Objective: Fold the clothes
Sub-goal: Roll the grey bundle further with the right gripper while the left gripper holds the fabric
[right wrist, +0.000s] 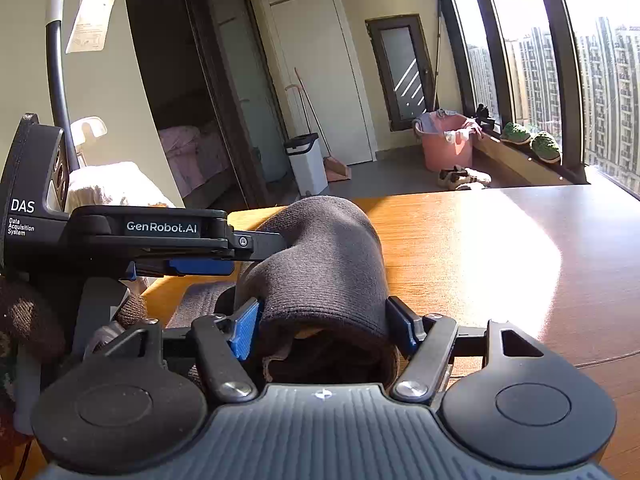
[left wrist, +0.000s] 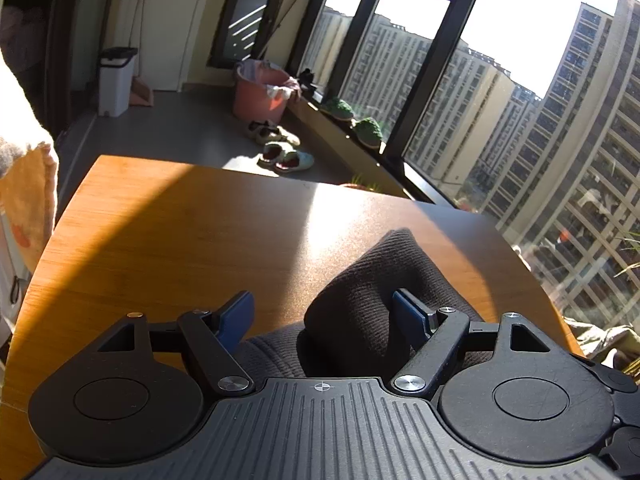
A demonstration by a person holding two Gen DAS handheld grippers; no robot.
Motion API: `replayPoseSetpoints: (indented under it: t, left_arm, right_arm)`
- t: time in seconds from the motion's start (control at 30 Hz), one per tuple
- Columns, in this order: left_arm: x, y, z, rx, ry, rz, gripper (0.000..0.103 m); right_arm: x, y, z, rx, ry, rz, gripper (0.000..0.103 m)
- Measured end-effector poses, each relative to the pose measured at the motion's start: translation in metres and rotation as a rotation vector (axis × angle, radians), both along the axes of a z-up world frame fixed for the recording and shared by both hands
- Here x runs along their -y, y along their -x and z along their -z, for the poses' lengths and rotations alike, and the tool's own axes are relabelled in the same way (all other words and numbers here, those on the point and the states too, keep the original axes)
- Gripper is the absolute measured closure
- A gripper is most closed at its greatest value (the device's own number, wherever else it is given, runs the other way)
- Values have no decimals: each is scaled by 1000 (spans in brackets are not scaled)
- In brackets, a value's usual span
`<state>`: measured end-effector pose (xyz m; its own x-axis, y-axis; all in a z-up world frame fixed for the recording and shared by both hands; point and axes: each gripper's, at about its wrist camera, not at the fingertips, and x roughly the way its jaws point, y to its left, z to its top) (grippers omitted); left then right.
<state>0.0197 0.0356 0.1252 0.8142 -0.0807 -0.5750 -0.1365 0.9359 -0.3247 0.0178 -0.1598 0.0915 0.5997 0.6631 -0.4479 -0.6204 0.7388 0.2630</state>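
Observation:
A dark brown knitted garment [left wrist: 372, 300] lies bunched on the wooden table [left wrist: 180, 232]. In the left wrist view my left gripper [left wrist: 324, 316] is open; the cloth rises between its blue-padded fingers and rests against the right pad [left wrist: 408, 316]. In the right wrist view my right gripper [right wrist: 324, 328] has its pads wide apart, pressing both sides of a thick rolled hump of the same garment [right wrist: 324, 256]. The left gripper's body [right wrist: 160, 236] shows at the left of that view, side on, its tip hidden behind the hump.
Table's far edge [left wrist: 248, 168] drops to a grey floor with slippers [left wrist: 286, 156], a pink laundry tub [left wrist: 262, 94] and a white bin [left wrist: 116, 80]. Tall windows [left wrist: 500, 100] run along the right. An orange-patterned cloth [left wrist: 28, 204] hangs at the left.

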Motion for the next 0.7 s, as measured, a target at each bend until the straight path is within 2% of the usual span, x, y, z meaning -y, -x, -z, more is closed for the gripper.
replayPoseSetpoints:
  t: [0.07, 0.13, 0.17, 0.27, 0.33, 0.4, 0.43, 0.53, 0.57, 0.63, 0.67, 0.7]
  left_arm:
    - [-4, 2, -2, 12, 12, -12, 19]
    - [-12, 9, -7, 31, 47, -26, 15]
    - [-15, 12, -11, 39, 52, -39, 14]
    - [-23, 20, -20, 54, 41, -77, 14]
    - [-26, 24, -24, 62, 74, -82, 14]
    - [-26, 27, -29, 75, 97, -71, 11]
    - [-25, 29, -31, 82, 108, -65, 10]
    - [-15, 31, -34, 76, 74, -36, 8]
    - [-11, 31, -32, 66, 46, -37, 8]
    - [-6, 32, -26, 49, -3, -41, 8]
    - [-6, 33, -23, 43, -15, -44, 8]
    - [-5, 34, -19, 37, -27, -46, 8]
  right_arm:
    - [8, -8, -4, -16, -28, -2, 60]
    - [12, -5, -10, 40, 11, 12, 61]
    - [10, 1, -13, 99, 60, 19, 61]
    - [-20, 38, -17, 394, 330, -16, 60]
    - [-40, 61, -10, 521, 474, -80, 58]
    - [-56, 80, 2, 630, 578, -133, 57]
    - [-64, 91, 11, 713, 641, -159, 57]
    - [-76, 114, 31, 881, 764, -213, 57]
    - [-80, 119, 35, 907, 788, -235, 55]
    - [-79, 122, 34, 882, 773, -277, 50]
    - [-76, 120, 28, 834, 734, -297, 46]
    - [-72, 114, 17, 744, 665, -329, 41]
